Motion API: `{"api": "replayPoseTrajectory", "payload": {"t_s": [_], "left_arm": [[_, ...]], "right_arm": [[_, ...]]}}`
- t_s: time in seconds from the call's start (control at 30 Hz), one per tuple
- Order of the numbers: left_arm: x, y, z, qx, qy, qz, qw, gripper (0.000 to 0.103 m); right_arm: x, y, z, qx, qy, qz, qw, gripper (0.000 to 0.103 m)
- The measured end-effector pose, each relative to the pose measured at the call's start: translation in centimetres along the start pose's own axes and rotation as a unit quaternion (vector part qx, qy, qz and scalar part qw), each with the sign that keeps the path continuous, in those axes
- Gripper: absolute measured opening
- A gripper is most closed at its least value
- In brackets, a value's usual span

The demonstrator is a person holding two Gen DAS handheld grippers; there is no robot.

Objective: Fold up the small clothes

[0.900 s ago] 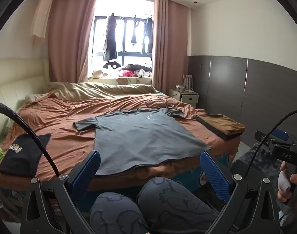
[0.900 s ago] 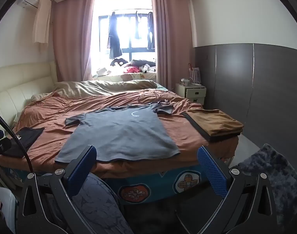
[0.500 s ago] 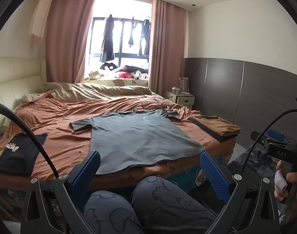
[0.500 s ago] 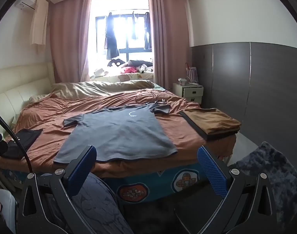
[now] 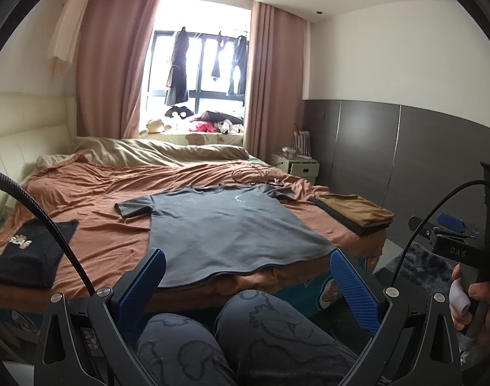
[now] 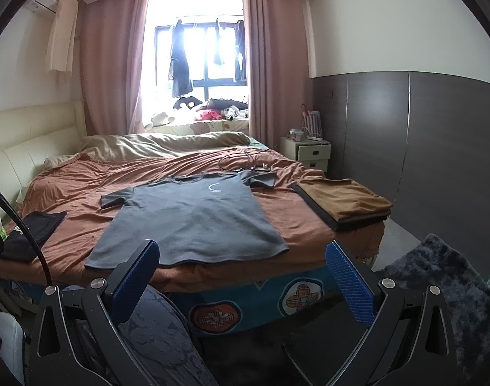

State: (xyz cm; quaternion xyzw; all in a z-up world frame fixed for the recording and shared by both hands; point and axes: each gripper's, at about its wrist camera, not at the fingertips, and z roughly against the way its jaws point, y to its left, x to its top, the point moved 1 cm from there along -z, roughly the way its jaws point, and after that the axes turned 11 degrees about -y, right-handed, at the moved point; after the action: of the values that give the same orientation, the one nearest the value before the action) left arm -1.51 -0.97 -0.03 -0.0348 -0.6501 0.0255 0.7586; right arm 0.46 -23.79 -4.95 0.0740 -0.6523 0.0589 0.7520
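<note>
left gripper point(image 5: 248, 284): fingers spread wide, empty, tilted slightly down over knees | right gripper point(image 6: 241, 278): spread wide, empty, short of bed | grey T-shirt point(image 6: 193, 222): flat on bed point(image 6: 68, 189), near edge

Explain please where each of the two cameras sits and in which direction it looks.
Left wrist view: sits on the left gripper, jaws open, facing the bed's rust-orange sheet and the flat grey T-shirt; the person's knees in patterned trousers and the right hand on its handle show.
Right wrist view: sits on the right gripper, jaws open, further right and facing the same way; one knee shows.
Shared: the grey T-shirt, folded brown garment stack, black printed garment, curtained window.
</note>
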Motion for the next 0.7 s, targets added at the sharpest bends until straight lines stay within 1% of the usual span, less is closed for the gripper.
{"api": "replayPoseTrajectory", "payload": {"t_s": [0.7], "left_arm": [[-0.52, -0.17, 0.16, -0.004, -0.005, -0.004, 1.0, 0.103]], "right_arm": [[-0.13, 0.04, 0.46, 0.0, 0.0, -0.004, 1.0, 0.103]]}}
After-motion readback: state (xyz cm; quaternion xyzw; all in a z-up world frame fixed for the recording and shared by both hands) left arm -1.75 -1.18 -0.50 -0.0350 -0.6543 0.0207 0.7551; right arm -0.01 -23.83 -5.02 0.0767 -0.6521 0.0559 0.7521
